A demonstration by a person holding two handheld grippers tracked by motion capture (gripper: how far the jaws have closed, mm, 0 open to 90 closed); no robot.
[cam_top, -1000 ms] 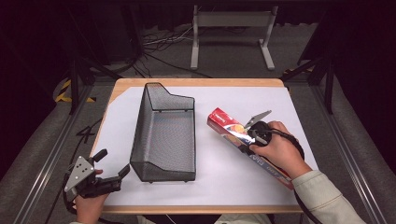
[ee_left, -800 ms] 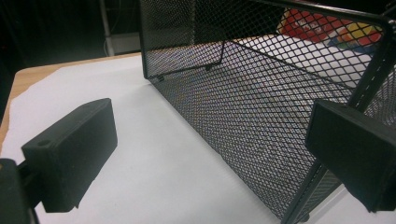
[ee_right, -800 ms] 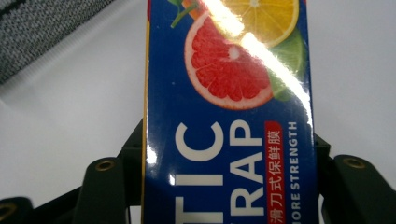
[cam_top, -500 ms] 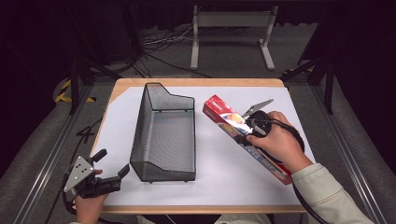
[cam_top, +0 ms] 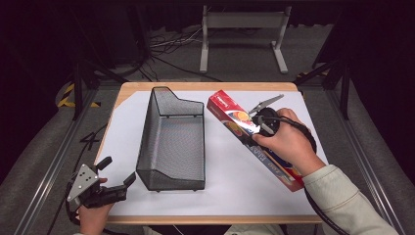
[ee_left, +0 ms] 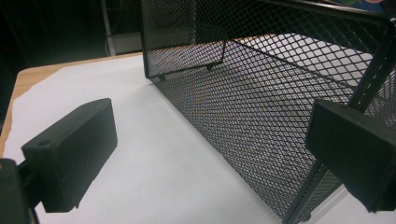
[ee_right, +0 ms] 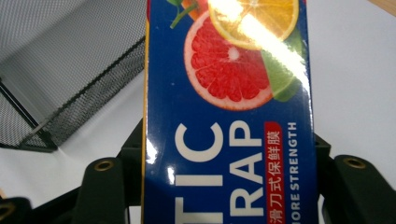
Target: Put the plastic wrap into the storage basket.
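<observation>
- Plastic wrap box (cam_top: 254,139): in the high view it is a long box, red at its far end and blue toward the person, slanting across the right half of the white sheet (cam_top: 230,181) that covers the table (cam_top: 195,87). Its far end is near the back right corner of the wire mesh basket (cam_top: 172,142). The right gripper (cam_top: 254,132) is clamped across the box about a third of the way along from the far end. The right hand (cam_top: 288,142) lies over the gripper body, with the forearm and pale sleeve (cam_top: 342,205) running back to the lower right corner.
- Also in the high view, the left gripper (cam_top: 120,178) is held at the near left table edge, jaws spread and pointing toward the basket's near left corner. The left hand (cam_top: 93,215) grips it from below.
- The left gripper view adds the basket's mesh wall (ee_left: 261,116) close up, standing between the two widely parted jaws, neither touching it.
- The right gripper view adds the box's printing (ee_right: 229,93): citrus slices, white lettering, a red strip of Chinese characters. A jaw sits at either long side of the box, and the basket (ee_right: 70,84) stands to the left.
</observation>
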